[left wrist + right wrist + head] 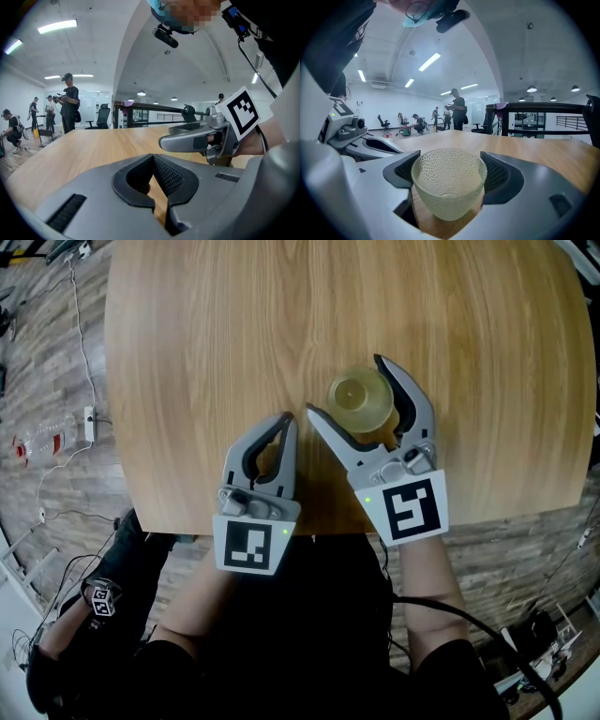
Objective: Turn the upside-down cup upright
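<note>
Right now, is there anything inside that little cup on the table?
Nothing shows inside the cup: it stands open end up and you can see down to its bottom. The patch of table under its base is covered.

cup (359,399): 1 | tools: 2, namely left tool (287,418) and right tool (344,385) | table (206,324): 1 | person holding the tools: 1 | people across the room (69,101): at least 4, three standing, one crouching | power strip (89,418) on floor: 1
</note>
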The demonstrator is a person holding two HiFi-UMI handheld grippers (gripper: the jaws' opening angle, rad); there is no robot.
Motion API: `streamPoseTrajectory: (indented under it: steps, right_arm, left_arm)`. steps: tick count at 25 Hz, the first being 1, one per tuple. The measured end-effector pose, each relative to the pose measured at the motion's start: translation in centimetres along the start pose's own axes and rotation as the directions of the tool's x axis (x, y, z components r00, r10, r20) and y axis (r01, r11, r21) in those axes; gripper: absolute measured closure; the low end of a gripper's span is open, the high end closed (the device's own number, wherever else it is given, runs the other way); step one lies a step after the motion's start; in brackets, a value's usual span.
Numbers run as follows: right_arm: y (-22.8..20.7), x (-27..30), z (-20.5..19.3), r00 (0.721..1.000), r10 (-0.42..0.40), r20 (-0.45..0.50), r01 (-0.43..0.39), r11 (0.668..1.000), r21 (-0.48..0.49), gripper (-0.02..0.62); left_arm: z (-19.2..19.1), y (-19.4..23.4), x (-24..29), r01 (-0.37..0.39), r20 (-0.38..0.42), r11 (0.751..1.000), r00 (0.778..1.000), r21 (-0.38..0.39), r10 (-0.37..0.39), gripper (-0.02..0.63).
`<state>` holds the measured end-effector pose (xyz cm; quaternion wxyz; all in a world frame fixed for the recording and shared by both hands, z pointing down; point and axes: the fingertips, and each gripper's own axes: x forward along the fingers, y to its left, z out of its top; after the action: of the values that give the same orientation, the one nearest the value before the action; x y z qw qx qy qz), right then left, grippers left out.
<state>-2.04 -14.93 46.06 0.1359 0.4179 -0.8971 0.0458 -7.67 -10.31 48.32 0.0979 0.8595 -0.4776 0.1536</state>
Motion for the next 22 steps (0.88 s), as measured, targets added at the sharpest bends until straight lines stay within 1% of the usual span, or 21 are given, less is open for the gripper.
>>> streamPoseTrajectory:
  steps: [3,5,7,10,12,13,14,16,18,22]
  right_arm:
    - [-0.1,-0.1,0.1,1.0,-0.007,0.007,0.007,1.0,0.012,0.212]
    - [-0.4,-0.5,0.4,1.0,-0.017,0.021,0.016,0.999,0.043,0.212]
    - [-0.9,-1.0,1.3,0.999,-0.016,0.047,0.011,0.996,0.091,0.212]
    - [-1.7,-2.1,3.3,0.994,-0.006,0.106,-0.01,0.989,0.146,0.212]
    - [-2.1,-3.0,4.6,0.992,-0.007,0.129,-0.016,0.984,0.175,0.212]
    - [-2.3,-3.3,5.2,0.991,-0.007,0.137,-0.019,0.982,0.187,0.212]
    - [-2.5,-3.6,5.7,0.99,-0.007,0.144,-0.022,0.98,0.196,0.212]
    - [-2.5,-4.0,6.7,0.987,0.0,0.159,-0.034,0.977,0.211,0.212]
    - [-2.2,-4.4,7.4,0.985,0.015,0.173,-0.053,0.975,0.218,0.212]
    - [-0.6,-4.6,8.5,0.977,0.071,0.2,-0.117,0.967,0.228,0.212]
  left_arm:
    - [-0.3,-0.2,-0.2,0.007,0.001,1.0,1.0,-0.003,-0.007,0.611]
    - [-0.4,-0.3,-0.3,0.024,0.009,1.0,1.0,0.017,-0.024,0.611]
    - [-0.2,-0.5,-0.3,0.047,0.026,0.998,0.999,0.038,-0.048,0.611]
    - [0.4,-1.1,-0.5,0.087,0.053,0.995,0.995,0.038,-0.089,0.611]
    - [0.8,-2.0,-0.5,0.137,0.071,0.99,0.988,0.038,-0.139,0.611]
    - [1.0,-2.5,-0.4,0.175,0.075,0.984,0.981,0.038,-0.178,0.577]
    - [1.0,-3.1,-0.2,0.212,0.072,0.976,0.974,0.038,-0.215,0.393]
    - [1.2,-3.7,-0.1,0.245,0.066,0.968,0.966,0.047,-0.248,0.385]
    - [1.5,-4.1,0.2,0.257,0.072,0.963,0.962,0.083,-0.263,0.38]
    - [2.0,-5.1,0.7,0.297,0.077,0.947,0.949,0.119,-0.307,0.333]
